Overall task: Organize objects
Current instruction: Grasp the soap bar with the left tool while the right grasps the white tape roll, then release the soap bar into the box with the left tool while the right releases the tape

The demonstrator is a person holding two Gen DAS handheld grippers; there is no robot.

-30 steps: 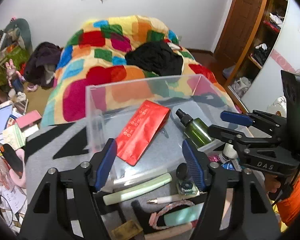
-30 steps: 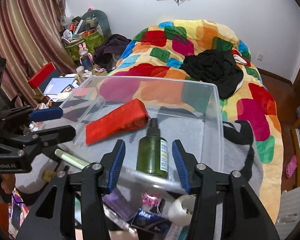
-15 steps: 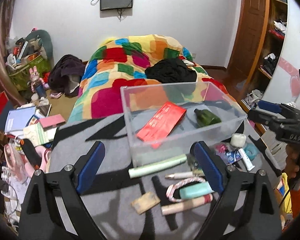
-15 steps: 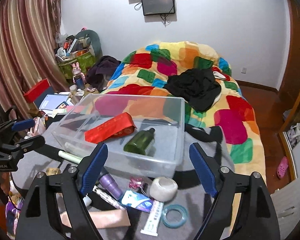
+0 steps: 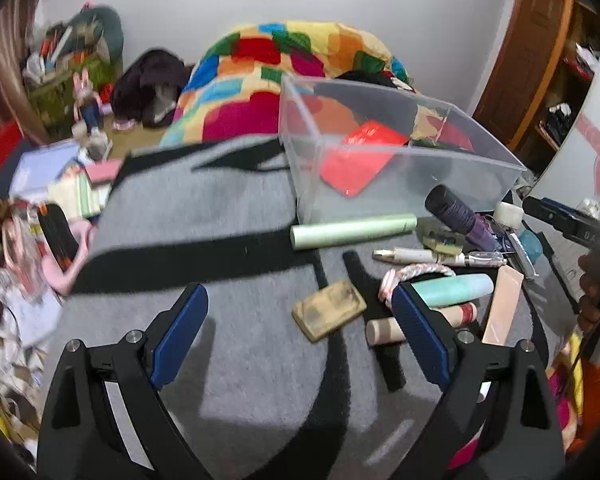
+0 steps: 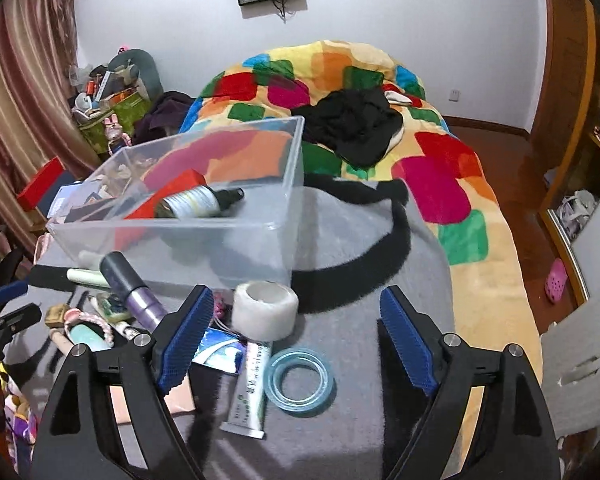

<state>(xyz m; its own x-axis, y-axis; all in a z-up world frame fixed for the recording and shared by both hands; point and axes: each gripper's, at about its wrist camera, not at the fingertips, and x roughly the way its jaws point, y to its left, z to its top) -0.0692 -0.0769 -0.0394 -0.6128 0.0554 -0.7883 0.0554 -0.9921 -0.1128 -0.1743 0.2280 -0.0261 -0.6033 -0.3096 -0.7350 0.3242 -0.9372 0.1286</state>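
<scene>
Hovering over the grey-and-black blanket (image 5: pixel 228 360), the left tool (image 5: pixel 300 336) is standing released, nothing between its blue pads (image 5: pixel 178 332); a tan worn block (image 5: pixel 329 314) is lying just ahead of it, with a teal tube (image 5: pixel 452 284) and a pale green tube (image 5: pixel 352 231) beyond. The right tool (image 6: pixel 296 344) is likewise gaping wide and empty above a white tape roll (image 6: pixel 265 309), a clear blue ring (image 6: pixel 300 380) and a toothpaste tube (image 6: pixel 250 392). Farther out, the clear plastic bin (image 6: pixel 260 236) is sitting on the blanket, holding a red packet (image 5: pixel 360 160) and a green spray bottle (image 6: pixel 196 202). A purple bottle (image 6: pixel 134 292) is leaning near its front wall.
</scene>
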